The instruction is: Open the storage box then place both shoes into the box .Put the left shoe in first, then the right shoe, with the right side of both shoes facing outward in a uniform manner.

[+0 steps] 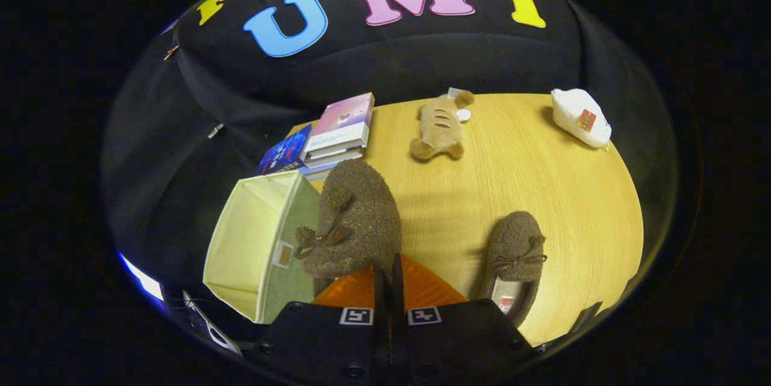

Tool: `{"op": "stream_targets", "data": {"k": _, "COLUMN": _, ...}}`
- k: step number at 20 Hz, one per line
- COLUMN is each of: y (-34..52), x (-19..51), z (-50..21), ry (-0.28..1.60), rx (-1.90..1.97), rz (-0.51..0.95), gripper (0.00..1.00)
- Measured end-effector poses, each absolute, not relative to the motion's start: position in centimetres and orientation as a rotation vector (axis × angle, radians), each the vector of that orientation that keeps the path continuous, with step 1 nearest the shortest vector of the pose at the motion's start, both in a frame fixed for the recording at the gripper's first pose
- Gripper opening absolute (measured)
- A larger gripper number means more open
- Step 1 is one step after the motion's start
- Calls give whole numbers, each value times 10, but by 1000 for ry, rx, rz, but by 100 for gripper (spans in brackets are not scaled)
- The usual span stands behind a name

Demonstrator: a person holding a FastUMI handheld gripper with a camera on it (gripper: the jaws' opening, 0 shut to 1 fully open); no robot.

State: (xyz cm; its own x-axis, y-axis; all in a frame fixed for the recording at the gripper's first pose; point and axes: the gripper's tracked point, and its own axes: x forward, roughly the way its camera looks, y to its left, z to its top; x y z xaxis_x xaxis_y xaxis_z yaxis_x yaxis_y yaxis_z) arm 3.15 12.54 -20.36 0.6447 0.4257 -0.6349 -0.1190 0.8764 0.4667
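Observation:
My gripper [388, 274] is shut on a brown fuzzy slipper [355, 220], pinching its heel rim between both fingers. The slipper hangs lifted with its toe pointing away and its bow facing left, right beside the open pale yellow-green storage box [241, 247], which stands at the table's left edge with its opening facing up. A second brown slipper [515, 253] with a bow lies flat on the wooden table to the right of my fingers, toe pointing away.
A stack of books [334, 133] sits beyond the box at the table's far left. A tan plush toy [440, 127] lies at the far middle and a white pouch [581, 116] at the far right. The table [542, 193] ends close on the left and right.

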Motion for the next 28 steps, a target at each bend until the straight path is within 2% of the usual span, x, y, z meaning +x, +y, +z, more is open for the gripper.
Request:
{"op": "stream_targets", "data": {"k": 6, "y": 188, "x": 35, "z": -138, "ry": 782, "rx": 527, "rz": 418, "gripper": 6}}
{"op": "stream_targets", "data": {"k": 11, "y": 253, "x": 36, "z": -127, "ry": 820, "rx": 571, "rz": 470, "gripper": 6}}
{"op": "stream_targets", "data": {"k": 21, "y": 349, "x": 36, "z": -176, "ry": 1022, "rx": 659, "rz": 357, "gripper": 6}}
{"op": "stream_targets", "data": {"k": 28, "y": 382, "x": 32, "z": -194, "ry": 1120, "rx": 682, "rz": 363, "gripper": 6}}
